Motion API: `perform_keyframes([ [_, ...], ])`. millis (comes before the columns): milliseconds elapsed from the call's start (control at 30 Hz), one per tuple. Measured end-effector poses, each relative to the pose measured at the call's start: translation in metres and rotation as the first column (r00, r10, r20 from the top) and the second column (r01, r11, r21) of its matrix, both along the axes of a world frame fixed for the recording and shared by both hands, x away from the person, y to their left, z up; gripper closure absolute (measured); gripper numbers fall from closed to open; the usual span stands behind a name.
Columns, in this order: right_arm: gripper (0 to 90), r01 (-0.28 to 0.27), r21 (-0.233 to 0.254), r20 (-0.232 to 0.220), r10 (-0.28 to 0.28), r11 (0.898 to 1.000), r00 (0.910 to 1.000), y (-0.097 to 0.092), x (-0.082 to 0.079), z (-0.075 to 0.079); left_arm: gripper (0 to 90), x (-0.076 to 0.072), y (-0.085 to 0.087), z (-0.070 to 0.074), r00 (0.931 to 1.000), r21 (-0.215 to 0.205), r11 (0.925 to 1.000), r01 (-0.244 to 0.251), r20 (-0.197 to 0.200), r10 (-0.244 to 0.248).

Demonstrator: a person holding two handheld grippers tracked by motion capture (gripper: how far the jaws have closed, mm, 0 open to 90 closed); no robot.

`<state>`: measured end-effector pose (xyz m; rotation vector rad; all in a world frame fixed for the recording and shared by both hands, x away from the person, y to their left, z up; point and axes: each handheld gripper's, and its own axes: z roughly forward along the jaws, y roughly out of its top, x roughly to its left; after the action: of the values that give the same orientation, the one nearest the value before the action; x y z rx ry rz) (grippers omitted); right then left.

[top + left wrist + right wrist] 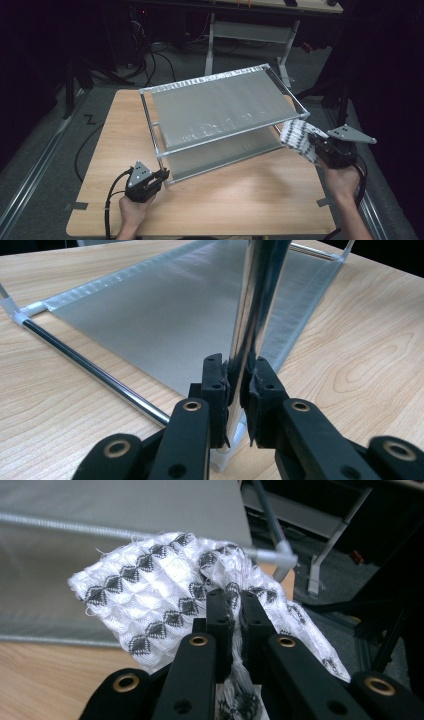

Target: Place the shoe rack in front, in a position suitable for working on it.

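Left tongs [162, 175], at the near left of the counter [250, 195]: clenched on the near left upright post [252, 315] of the rack [220, 117], low down, close to its foot. Pads pressed on the shiny tube from both sides in the left gripper view. Hand [132, 210] behind them, cable looping off toward the near edge.

Right tongs [311, 145], at the right of the counter: clenched on a cloth [299, 136], white with small dark diamonds. Jaws close together in the right gripper view, fabric [150, 605] bunched between them and spilling out to both sides. Cloth held up off the counter, just beside the right near corner of the rack's upper shelf [220, 107], touching or almost touching that corner; hard to say which. Grey three-cornered plate on top of these tongs, hand and forearm below.

Rack standing on the middle of the counter, turned at an angle: chrome tubes, two grey shelves, the upper over the lower [225, 157].

Beyond the far edge: grey floor with cables, legs of another table [250, 32], dark surroundings.
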<state>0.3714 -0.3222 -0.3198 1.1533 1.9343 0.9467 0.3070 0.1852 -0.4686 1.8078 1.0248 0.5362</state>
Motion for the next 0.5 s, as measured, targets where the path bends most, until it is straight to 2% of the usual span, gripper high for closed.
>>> perform_keyframes([
  [100, 86.2, 0.001, 0.008, 0.018, -0.001, 1.0, 0.9998, -0.001, 0.001, 0.013, 80.3, 0.0, 0.0, 0.0, 1.0, 0.0, 1.0, 0.002, 0.0, -0.002],
  [267, 86.2, 0.001, -0.01, 0.035, 0.0, 1.0, 0.9994, 0.001, 0.007, 0.029, 80.4, 0.0, 0.0, 0.0, 1.0, 0.001, 1.0, 0.004, 0.001, -0.004],
  [500, 86.2, 0.019, -0.035, 0.048, -0.017, 0.999, 0.9987, 0.014, 0.033, 0.04, 80.4, 0.0, 0.001, 0.0, 1.0, 0.002, 1.0, 0.007, -0.001, -0.007],
])
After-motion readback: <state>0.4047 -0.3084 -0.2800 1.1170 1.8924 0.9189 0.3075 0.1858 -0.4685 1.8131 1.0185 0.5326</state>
